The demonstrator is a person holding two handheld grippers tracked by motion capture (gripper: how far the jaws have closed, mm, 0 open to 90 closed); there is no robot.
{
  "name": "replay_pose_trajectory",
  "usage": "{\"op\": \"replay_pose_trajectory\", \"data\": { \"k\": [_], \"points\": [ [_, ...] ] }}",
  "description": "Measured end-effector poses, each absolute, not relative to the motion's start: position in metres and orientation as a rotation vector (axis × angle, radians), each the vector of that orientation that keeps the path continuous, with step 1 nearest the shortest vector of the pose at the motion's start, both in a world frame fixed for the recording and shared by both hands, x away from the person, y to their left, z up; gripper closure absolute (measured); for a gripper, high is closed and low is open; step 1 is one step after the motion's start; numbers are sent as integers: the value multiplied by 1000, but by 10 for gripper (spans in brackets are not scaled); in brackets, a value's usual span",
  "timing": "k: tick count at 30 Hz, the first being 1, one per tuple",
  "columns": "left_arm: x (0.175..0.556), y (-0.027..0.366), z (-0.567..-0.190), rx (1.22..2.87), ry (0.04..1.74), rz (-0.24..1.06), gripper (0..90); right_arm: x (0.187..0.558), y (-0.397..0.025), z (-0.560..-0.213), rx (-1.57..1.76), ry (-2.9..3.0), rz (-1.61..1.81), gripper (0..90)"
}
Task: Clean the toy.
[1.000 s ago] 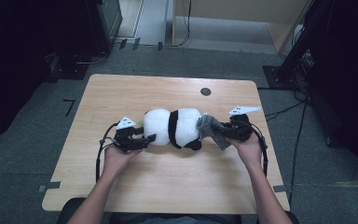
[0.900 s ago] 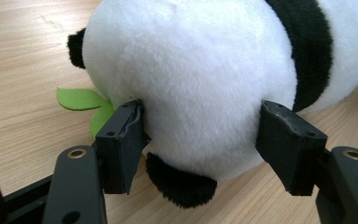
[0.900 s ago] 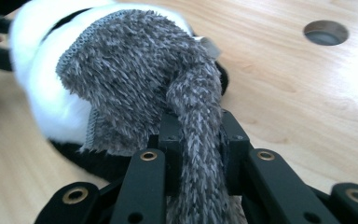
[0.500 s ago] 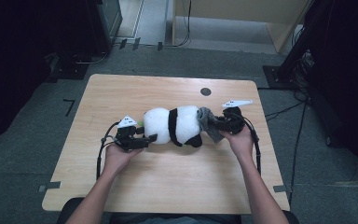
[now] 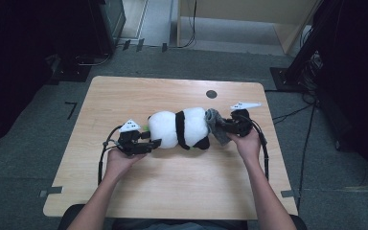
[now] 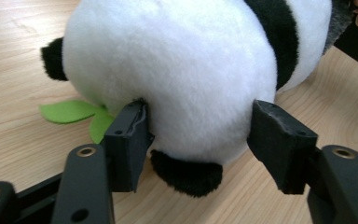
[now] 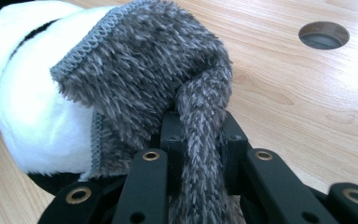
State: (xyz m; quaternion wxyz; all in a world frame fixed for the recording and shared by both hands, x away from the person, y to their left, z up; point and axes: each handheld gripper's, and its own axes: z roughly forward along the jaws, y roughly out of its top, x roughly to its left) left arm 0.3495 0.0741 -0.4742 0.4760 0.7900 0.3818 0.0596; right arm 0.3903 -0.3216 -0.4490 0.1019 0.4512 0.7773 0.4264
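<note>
A black-and-white panda plush (image 5: 179, 128) lies on its side across the middle of the wooden table (image 5: 172, 191). My left gripper (image 5: 154, 141) grips its white left end, and the jaws press into the fur from both sides (image 6: 200, 135). A green felt leaf (image 6: 67, 112) pokes out under the plush. A grey fuzzy cloth (image 5: 215, 125) covers the plush's right end. My right gripper (image 5: 225, 128) is shut on a bunched fold of that grey cloth (image 7: 144, 70), the jaws (image 7: 200, 135) pinching it close against the white plush (image 7: 23, 93).
A round cable hole (image 5: 211, 94) lies in the table behind the plush and shows again as the hole (image 7: 323, 34) at the upper right of the right gripper view. Bare wood surrounds the plush. Dark stands and cables sit on the floor beyond the table.
My right gripper has moved left toward the plush with the grey cloth, which now sits further over the plush's right end. The left gripper has stayed put.
</note>
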Motion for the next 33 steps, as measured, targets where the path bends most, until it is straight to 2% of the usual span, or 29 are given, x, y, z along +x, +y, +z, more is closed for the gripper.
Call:
{"op": "replay_pose_trajectory", "data": {
  "k": [5, 14, 22, 30, 33],
  "points": [
    [348, 87, -470, 1941, 917, 191, 353, 392, -325, -449, 1331, 2299, 1245, 777],
    [365, 105, -473, 1982, 901, 293, 395, 395, -325, -449, 1324, 2306, 1240, 777],
    [387, 104, -481, 1982, 836, 177, 400, 398, -324, -451, 1331, 2315, 1262, 777],
    [382, 97, -485, 1998, 731, 124, 447, 403, -317, -458, 1340, 2350, 1358, 788],
    [376, 94, -484, 2022, 673, 155, 453, 406, -318, -461, 1342, 2353, 1375, 789]
  ]
}}
